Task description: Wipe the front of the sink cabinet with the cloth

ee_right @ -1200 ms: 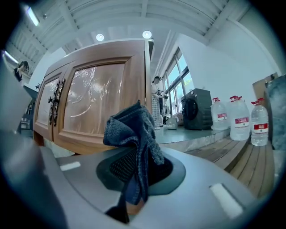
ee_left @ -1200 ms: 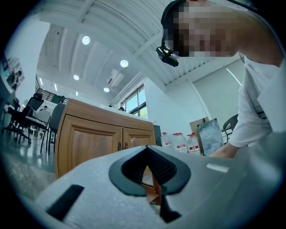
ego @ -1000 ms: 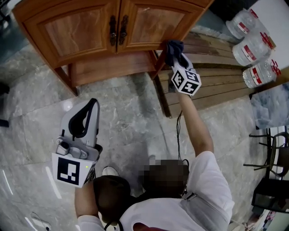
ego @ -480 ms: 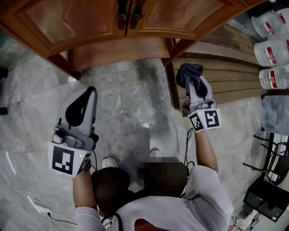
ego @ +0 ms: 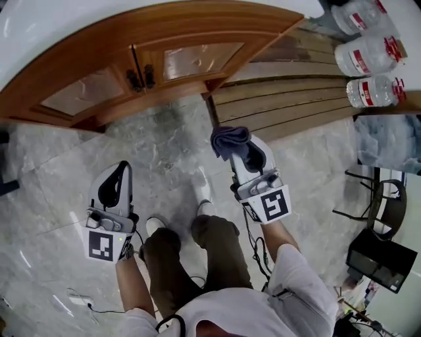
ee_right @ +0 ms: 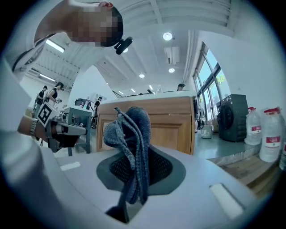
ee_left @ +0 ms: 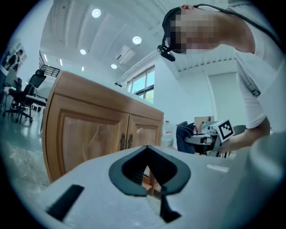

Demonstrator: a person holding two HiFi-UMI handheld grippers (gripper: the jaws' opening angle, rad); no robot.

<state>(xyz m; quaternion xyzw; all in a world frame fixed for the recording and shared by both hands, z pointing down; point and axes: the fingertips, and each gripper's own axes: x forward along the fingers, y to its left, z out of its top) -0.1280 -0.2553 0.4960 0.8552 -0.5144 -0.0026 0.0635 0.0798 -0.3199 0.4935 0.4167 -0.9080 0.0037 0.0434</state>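
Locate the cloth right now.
Head view, centre-right: the cloth is bunched in the right tongs, above the floor, just short of the cabinet front near its right corner and not touching it.

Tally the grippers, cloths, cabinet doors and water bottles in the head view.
Grippers: 2
Cloth: 1
Cabinet doors: 2
Water bottles: 3
Total: 8

Bare floor [ego: 164, 145] lies open before the cabinet [ego: 85, 93]; wooden planks [ego: 283, 105] and water bottles [ego: 368, 58] crowd its right.
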